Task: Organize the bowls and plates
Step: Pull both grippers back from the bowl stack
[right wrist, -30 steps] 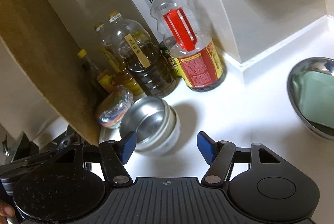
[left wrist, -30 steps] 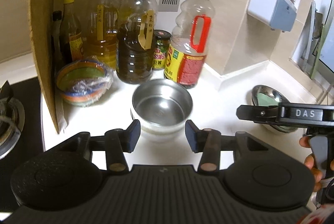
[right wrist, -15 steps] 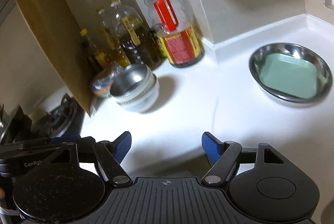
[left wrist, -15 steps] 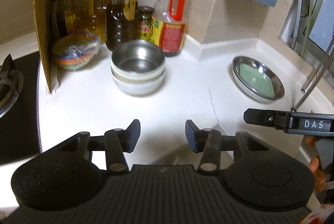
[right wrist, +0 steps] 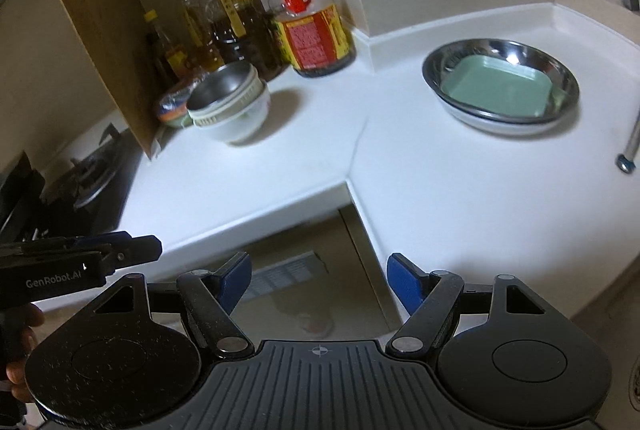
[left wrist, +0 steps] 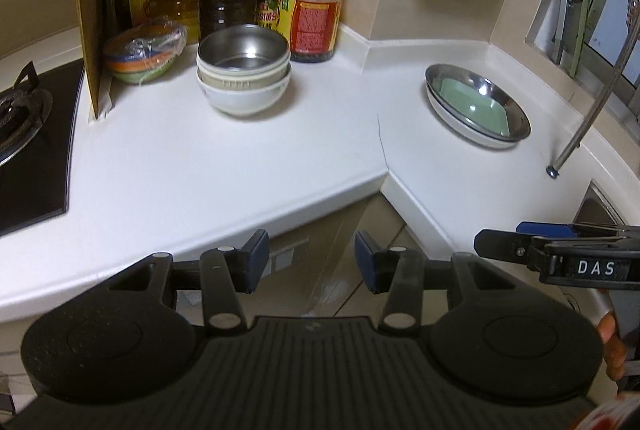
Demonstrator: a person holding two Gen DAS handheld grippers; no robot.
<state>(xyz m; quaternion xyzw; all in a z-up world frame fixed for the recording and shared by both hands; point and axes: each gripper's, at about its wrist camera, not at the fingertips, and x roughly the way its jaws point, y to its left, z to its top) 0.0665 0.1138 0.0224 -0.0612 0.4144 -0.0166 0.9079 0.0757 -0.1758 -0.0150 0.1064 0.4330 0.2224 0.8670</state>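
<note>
Empty grippers hover off a white kitchen counter's edge.

Left wrist view: the left gripper (left wrist: 308,262) has its blue-padded fingers apart on nothing; a steel bowl nested in white bowls (left wrist: 243,67) sits at 11 o'clock, a steel dish holding a green square plate (left wrist: 478,105) at 1 o'clock. Right wrist view: the right gripper (right wrist: 318,284) is spread wide, empty; the stack (right wrist: 230,105) lies at 11 o'clock, the dish (right wrist: 500,83) at 1 o'clock.

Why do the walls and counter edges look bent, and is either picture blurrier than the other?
Both views come through a fisheye lens, so straight lines bow near the edges. Left wrist view: sharp, with glare in the shiny round steel dish. Right wrist view: softer, slightly smeared along the white counter edge; the stacked steel-and-white bowls cast a soft shadow to their right.
</note>
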